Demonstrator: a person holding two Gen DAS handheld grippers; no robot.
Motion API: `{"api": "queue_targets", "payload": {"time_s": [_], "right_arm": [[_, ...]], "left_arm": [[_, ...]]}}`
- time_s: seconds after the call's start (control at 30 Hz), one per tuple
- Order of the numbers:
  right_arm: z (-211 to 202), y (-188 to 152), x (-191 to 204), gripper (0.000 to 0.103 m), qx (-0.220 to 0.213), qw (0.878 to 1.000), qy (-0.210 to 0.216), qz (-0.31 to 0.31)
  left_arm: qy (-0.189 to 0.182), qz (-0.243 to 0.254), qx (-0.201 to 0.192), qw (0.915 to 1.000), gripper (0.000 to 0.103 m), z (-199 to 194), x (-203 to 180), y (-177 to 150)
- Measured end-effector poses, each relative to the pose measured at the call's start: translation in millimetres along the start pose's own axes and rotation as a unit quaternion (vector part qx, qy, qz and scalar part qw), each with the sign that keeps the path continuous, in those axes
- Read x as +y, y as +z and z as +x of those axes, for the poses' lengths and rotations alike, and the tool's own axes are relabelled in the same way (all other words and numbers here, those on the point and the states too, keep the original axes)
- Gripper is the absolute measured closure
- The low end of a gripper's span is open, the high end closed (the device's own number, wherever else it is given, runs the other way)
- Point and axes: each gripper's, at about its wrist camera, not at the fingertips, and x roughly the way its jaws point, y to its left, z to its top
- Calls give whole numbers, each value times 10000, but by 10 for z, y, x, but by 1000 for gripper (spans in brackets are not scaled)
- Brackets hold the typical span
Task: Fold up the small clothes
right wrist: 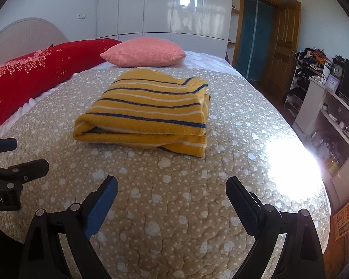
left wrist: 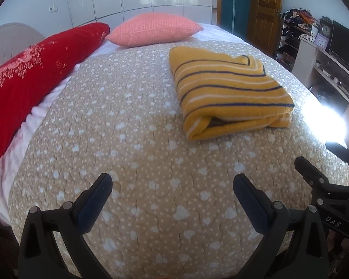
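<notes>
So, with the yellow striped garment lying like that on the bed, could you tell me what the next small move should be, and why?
Probably just draw both grippers back and leave it. The yellow striped garment already lies folded in a compact stack on the quilt, and the left gripper and right gripper are both open, empty and apart from it. At most, the loose lower corner could perhaps be tucked in.

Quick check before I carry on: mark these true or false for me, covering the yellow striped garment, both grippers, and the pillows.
1. The yellow striped garment lies folded on the quilt. True.
2. The left gripper is shut on the garment. False: it is open, holding nothing.
3. The right gripper is open, short of the garment. True.
4. The pink pillow rests on the garment. False: it lies apart, beyond it.
5. The red pillow lies along the bed's side. True.
</notes>
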Motion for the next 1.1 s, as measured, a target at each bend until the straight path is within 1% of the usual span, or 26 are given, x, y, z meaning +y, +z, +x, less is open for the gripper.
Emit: {"api": "queue_targets", "payload": {"time_s": [0.1,0.23,0.3,0.37,0.5,0.63,0.87,1.1], "right_arm": [[-9,-38,-186,6,-10,9992,34,406],[-60,-95,-430,4,-145,9939,219,1074],[-98,-94,-476,4,-255,9918,248,1229],[-146,-85,-483,4,-371,9911,237,1260],[-214,-89,-493,3,-499,9904,217,1273],[-236,-118,-585,3,-536,9883,226,1414],[-296,-154,-660,1,-615,9868,196,1485],[-313,-204,-672,1,-631,9867,150,1489]], "left_arm": [[125,45,-74,9999,0,-23,-51,17],[125,109,-53,9998,0,-36,-195,-38],[141,199,-73,9997,0,-43,-296,-53],[143,298,-92,9994,0,-59,-377,-46],[201,484,-272,9983,0,-162,-502,-27],[376,636,-448,9963,0,-246,-588,-70],[405,817,-417,9950,0,-254,-744,-130],[409,865,-437,9945,0,-262,-789,-162]]}}
